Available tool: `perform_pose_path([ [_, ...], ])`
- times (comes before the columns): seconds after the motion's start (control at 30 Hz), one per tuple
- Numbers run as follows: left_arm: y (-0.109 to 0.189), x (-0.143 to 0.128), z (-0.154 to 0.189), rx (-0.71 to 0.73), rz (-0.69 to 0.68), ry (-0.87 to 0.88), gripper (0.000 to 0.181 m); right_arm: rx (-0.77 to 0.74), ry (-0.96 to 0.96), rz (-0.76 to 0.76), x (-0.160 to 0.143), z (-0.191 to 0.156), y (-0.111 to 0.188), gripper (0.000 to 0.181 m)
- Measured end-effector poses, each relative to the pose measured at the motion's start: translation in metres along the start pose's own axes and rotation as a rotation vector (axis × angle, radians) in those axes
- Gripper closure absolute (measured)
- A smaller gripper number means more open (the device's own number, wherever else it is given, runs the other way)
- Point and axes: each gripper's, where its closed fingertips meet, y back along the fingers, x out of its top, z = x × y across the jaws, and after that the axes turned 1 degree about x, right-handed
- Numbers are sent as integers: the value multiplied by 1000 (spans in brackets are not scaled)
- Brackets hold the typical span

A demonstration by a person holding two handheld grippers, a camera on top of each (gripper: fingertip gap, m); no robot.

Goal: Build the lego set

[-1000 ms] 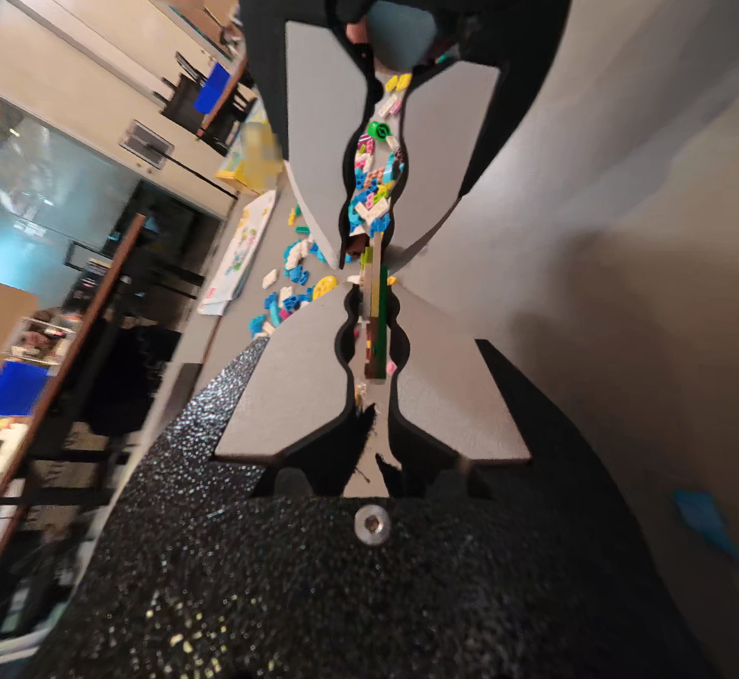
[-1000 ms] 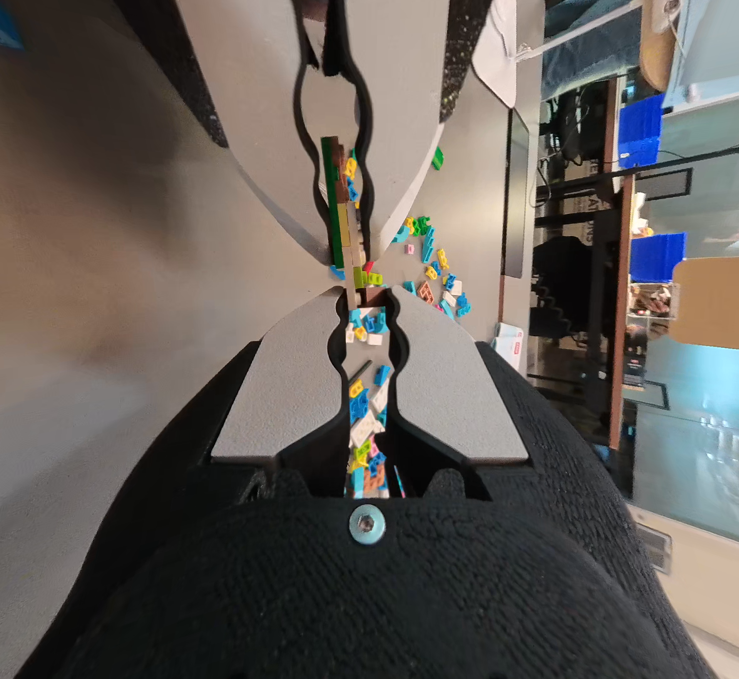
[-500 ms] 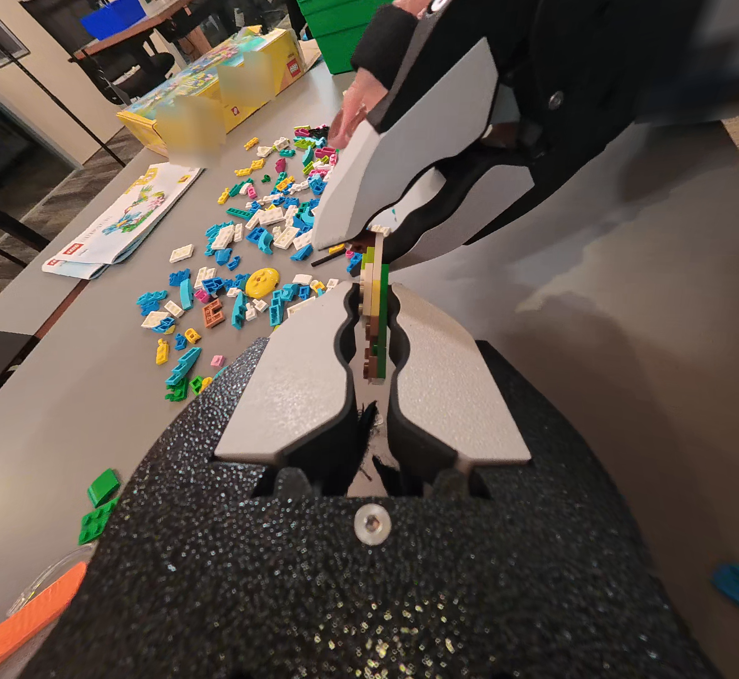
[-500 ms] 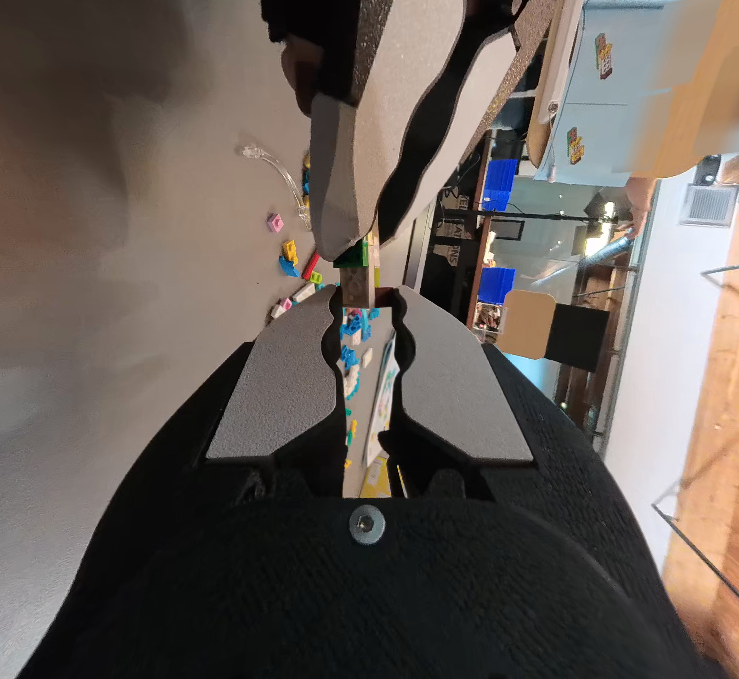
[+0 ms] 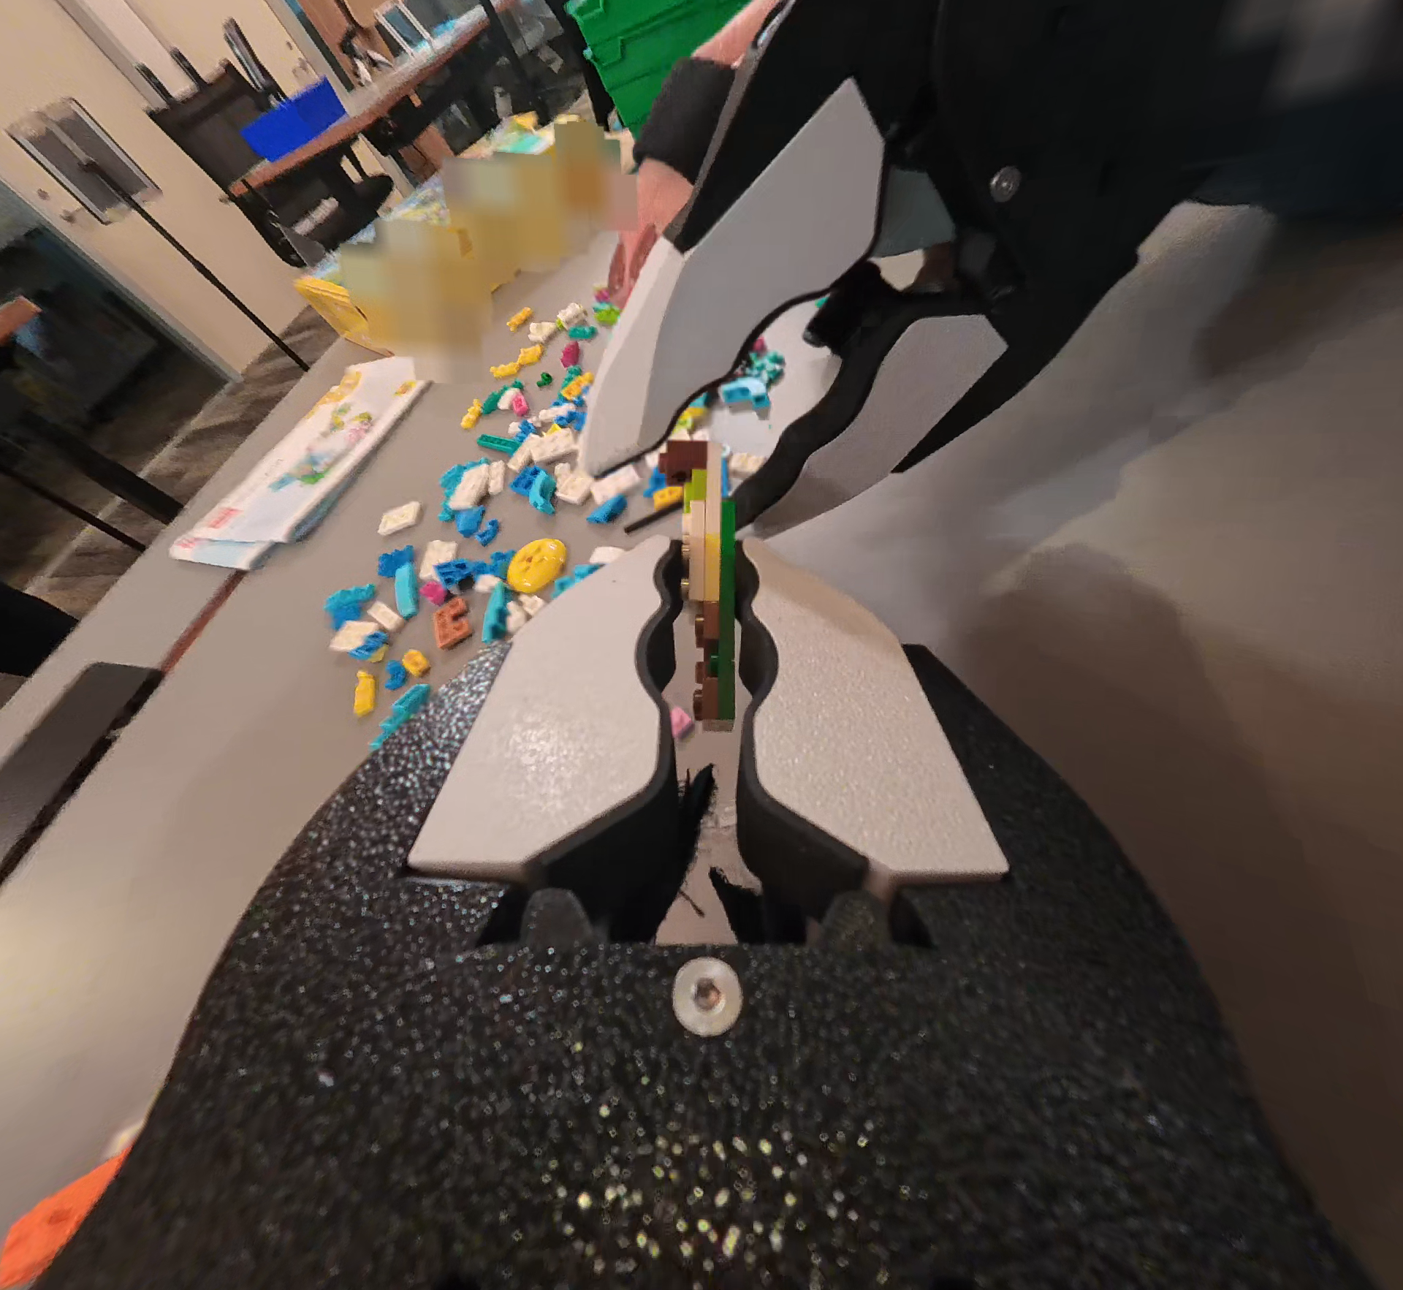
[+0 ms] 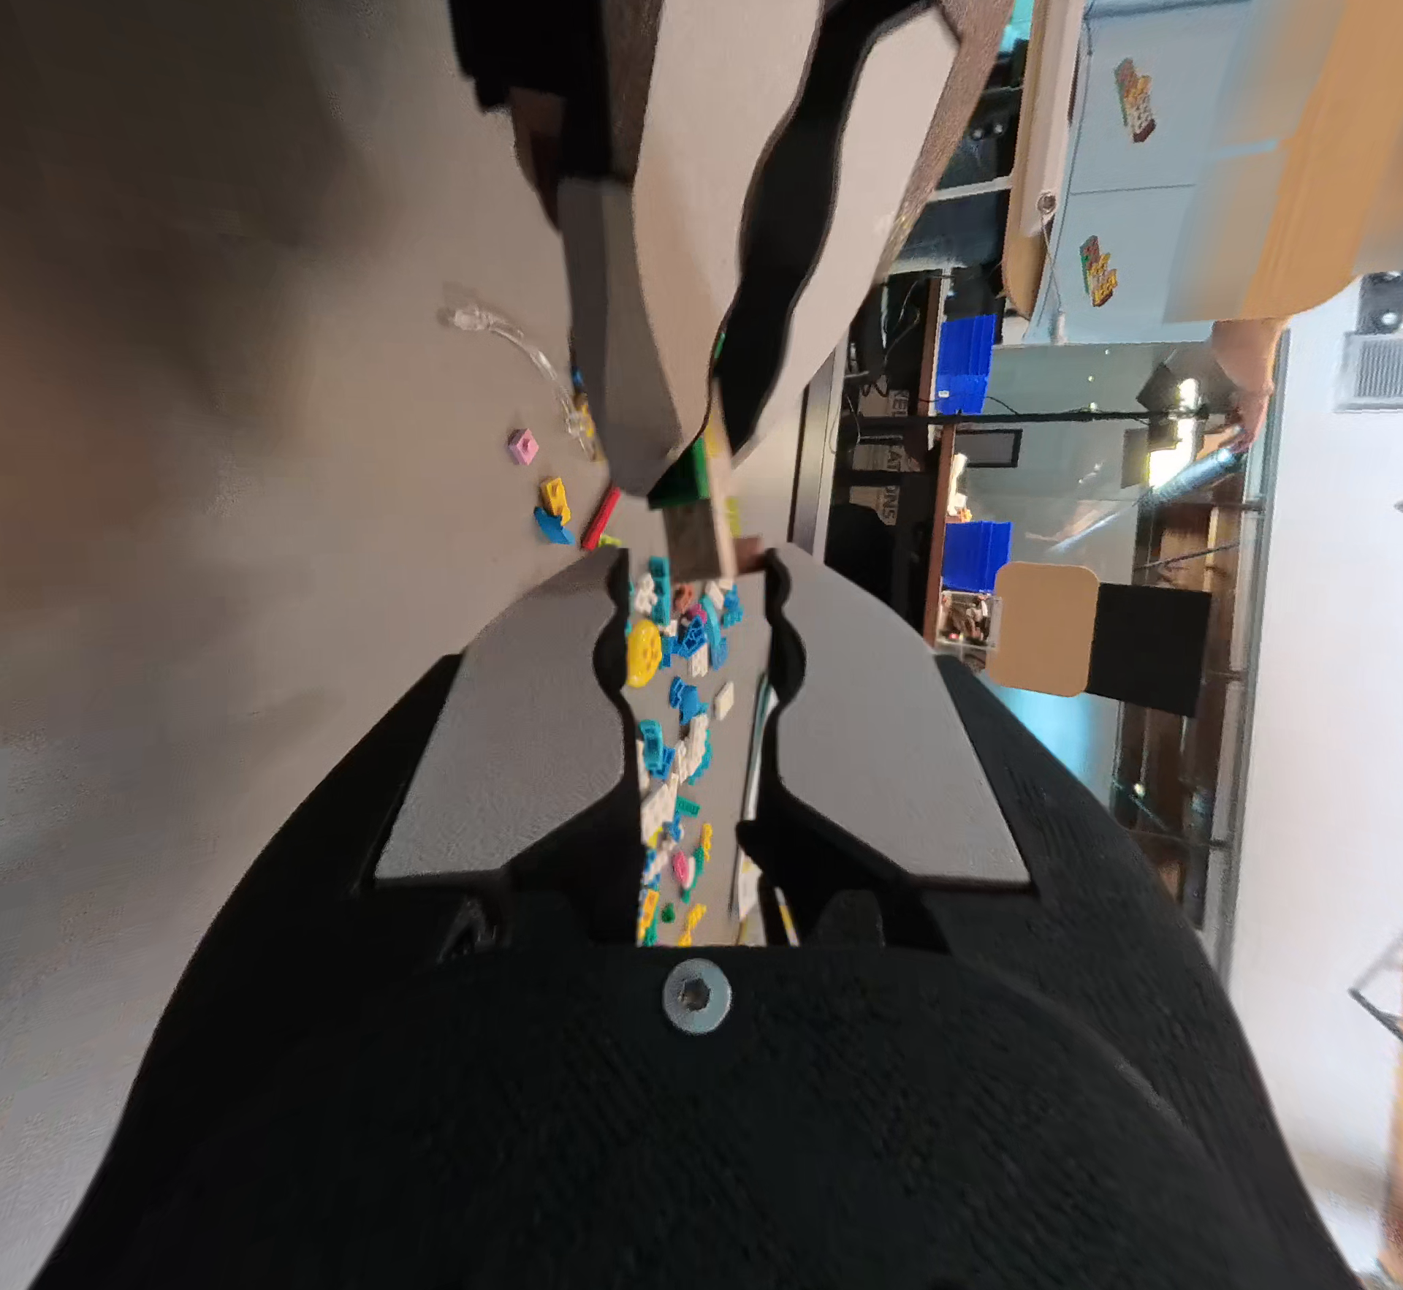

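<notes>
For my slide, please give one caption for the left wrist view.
Left gripper clamps a part-built lego assembly; open right gripper nears its top.

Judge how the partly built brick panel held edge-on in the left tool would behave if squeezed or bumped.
The panel is probably stiff and light, being thin stacked plates. Its brown end piece juts out unsupported and might snap off if bumped.

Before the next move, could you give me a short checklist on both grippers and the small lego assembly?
1. Left gripper shut on the lego assembly: ok.
2. Assembly sits edge-on, upright between the fingers: ok.
3. Right gripper open: ok.
4. Right gripper clear of the assembly's brown end: cannot tell, blurred.
5. Loose bricks lie apart on the grey table: ok.
</notes>
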Motion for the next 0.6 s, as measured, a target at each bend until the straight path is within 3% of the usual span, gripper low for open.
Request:
perform_pose_path([
  [0.1, 16, 19, -10, 122, 41, -98, 170, 65, -93, -12, -24, -1, 5, 138],
  [0.2, 39, 38, 4, 235, 48, -259, 169, 188, -367, 106, -29, 1, 12, 142],
  [0.3, 62, 24, 21, 383, -56, -524, 169, 373, -616, 291, -3, 9, 11, 149],
  [0.4, 78, 0, 36, 472, -165, -732, 169, 573, -713, 391, 29, 17, -12, 156],
  [0.6, 97, -24, 28, 547, -238, -669, 170, 919, -631, 452, 95, 11, -75, 159],
])
